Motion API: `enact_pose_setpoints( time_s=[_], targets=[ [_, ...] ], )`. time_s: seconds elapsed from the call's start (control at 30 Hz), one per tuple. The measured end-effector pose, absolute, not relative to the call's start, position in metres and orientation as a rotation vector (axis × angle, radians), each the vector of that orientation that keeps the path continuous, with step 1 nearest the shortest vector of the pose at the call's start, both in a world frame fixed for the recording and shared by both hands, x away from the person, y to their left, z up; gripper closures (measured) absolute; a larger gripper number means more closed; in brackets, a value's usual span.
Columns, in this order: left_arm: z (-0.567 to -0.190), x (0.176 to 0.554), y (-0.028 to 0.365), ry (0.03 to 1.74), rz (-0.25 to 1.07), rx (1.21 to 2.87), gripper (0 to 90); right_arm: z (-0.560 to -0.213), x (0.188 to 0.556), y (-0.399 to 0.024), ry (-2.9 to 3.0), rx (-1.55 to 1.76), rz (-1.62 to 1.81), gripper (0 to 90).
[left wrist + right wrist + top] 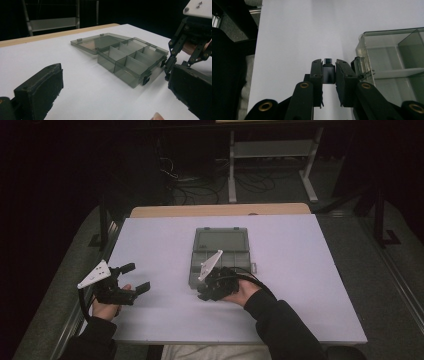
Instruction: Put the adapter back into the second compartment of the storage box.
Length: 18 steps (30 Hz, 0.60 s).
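The white table [300,285] carries a smoky compartment box [220,251] mid-surface, lid flat open toward the far edge. The high view puts the left gripper [134,277] at the left edge, jaws spread wide and empty. The right gripper [202,295] sits at the box's near left corner, its jaws hard to make out from above. Its own view settles it: the pads are clamped on a small dark adapter [328,72], tip poking out, just beside the box wall. The left gripper view misses the adapter entirely.
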<state>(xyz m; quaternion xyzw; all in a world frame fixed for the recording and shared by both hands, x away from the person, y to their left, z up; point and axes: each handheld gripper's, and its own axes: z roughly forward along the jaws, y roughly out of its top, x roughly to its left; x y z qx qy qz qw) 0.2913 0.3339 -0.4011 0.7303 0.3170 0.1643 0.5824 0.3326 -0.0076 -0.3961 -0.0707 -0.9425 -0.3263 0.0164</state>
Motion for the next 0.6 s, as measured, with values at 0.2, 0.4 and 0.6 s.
enact_pose_setpoints(
  time_s=[0.2,0.4,0.6],
  targets=[
    [-0.401,0.291,0.334,0.740,0.384,1.704,0.0,-0.390,0.335,-0.011,-2.938,-0.223,-1.034,74.9],
    [-0.401,0.291,0.334,0.741,0.382,1.703,0.0,-0.383,0.338,-0.014,-2.945,-0.235,-1.046,74.8],
    [-0.401,0.291,0.334,0.741,0.382,1.702,0.0,-0.372,0.345,-0.018,-2.952,-0.247,-1.076,74.8]
  ],
)
